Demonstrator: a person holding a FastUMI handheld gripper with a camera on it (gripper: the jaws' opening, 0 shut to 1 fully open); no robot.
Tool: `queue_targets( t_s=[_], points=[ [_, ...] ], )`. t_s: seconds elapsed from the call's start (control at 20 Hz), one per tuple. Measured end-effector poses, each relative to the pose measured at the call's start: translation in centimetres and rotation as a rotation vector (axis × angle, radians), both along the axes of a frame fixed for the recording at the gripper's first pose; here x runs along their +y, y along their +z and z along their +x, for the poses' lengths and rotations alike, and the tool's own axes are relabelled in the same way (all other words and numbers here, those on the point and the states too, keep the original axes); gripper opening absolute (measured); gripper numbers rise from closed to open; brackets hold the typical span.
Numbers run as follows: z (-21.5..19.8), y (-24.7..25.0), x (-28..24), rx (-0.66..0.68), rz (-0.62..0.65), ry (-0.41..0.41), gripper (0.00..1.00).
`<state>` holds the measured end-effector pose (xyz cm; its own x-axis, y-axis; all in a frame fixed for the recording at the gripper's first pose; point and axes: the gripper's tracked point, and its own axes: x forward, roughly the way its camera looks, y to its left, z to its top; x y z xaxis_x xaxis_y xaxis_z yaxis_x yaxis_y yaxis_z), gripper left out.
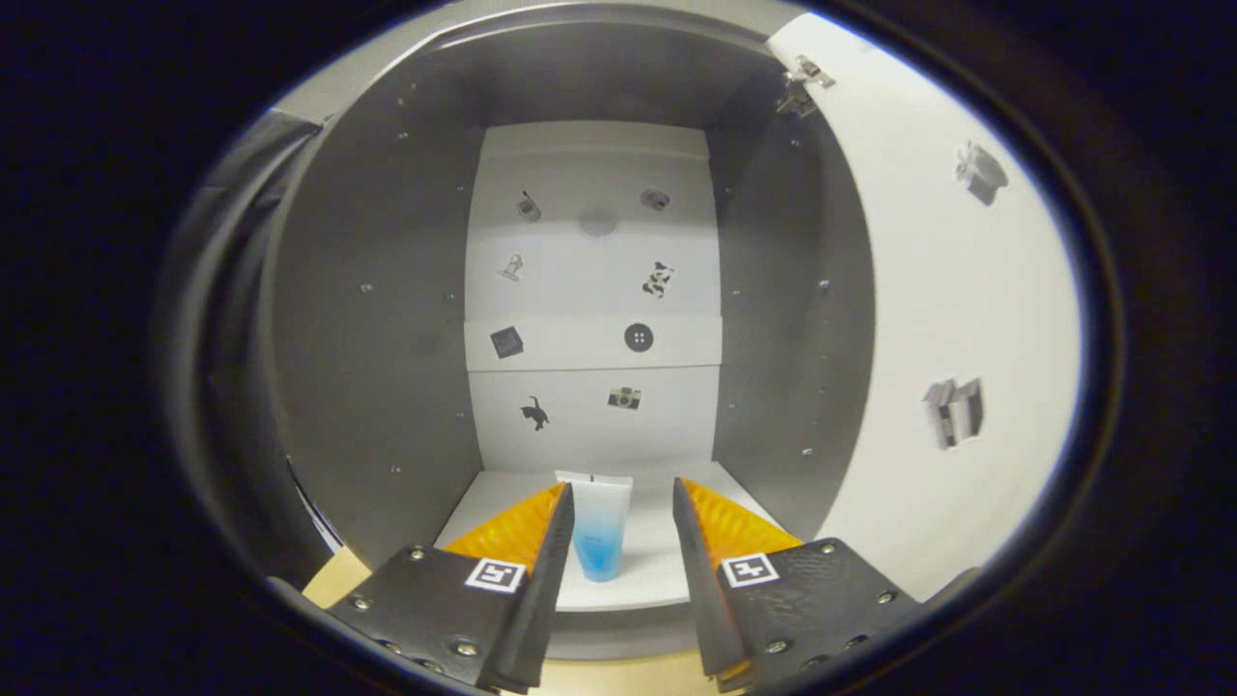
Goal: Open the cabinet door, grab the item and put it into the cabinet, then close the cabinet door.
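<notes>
Standing inside cabinet (377, 319) (door (957, 290) open), tube (599, 527), gripper (618, 503) spread.

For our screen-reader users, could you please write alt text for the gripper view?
A blue-and-white tube stands on the cabinet's bottom shelf, between the open gripper's fingers, nearer the left one. The cabinet door hangs open at right.

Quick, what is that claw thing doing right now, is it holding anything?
Gripper: open and holding nothing; the blue tube stands free on the cabinet floor between its fingers, closer to the left one.
</notes>
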<state>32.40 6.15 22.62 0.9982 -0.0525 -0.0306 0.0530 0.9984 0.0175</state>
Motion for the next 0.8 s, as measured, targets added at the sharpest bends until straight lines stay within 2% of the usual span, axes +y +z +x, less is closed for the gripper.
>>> queue_targets(
  t_s=[0.45,0.8],
  points=[
    [-16.6,0.3,-1.6,0.014,-0.024,0.024,0.59],
    [-26.9,1.5,-7.2,-0.011,0.039,-0.039,0.61]
  ],
)
